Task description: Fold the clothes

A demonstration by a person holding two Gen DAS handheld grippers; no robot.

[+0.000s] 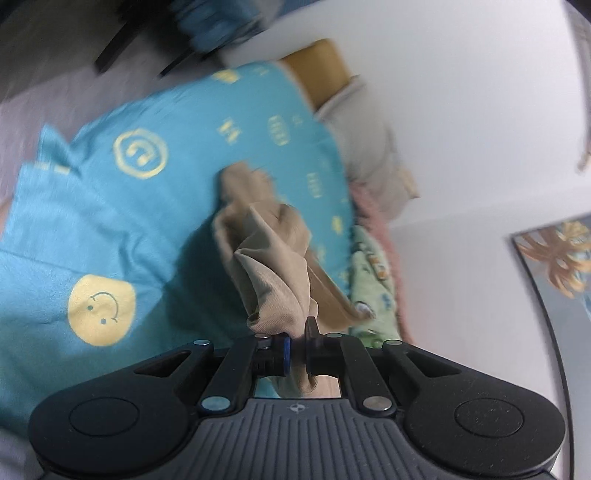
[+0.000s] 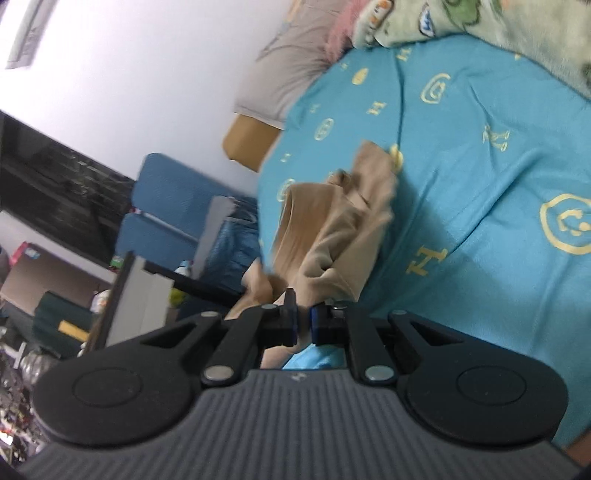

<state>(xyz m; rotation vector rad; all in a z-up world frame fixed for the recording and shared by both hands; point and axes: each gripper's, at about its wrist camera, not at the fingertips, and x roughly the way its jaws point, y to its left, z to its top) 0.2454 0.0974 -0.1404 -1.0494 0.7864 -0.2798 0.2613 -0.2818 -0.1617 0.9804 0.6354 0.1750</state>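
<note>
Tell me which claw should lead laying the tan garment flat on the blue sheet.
Probably left: the left claw and the right claw both pinch the tan garment, but left faces more bare blue sheet, while right sits near the sheet's edge.

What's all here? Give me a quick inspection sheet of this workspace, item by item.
Surface: bed with a teal sheet printed with yellow logos and smileys.
Job's things: one tan garment, bunched and lifted, held at two points.
Clutter: green printed blanket, pink fluffy item and grey pillow at the bed's edge.
Grippers: left gripper shut on the garment; right gripper shut on it too.
Cables: nothing seen.
Surroundings: white wall, picture, blue chair, crowded shelves; both views blurred.
</note>
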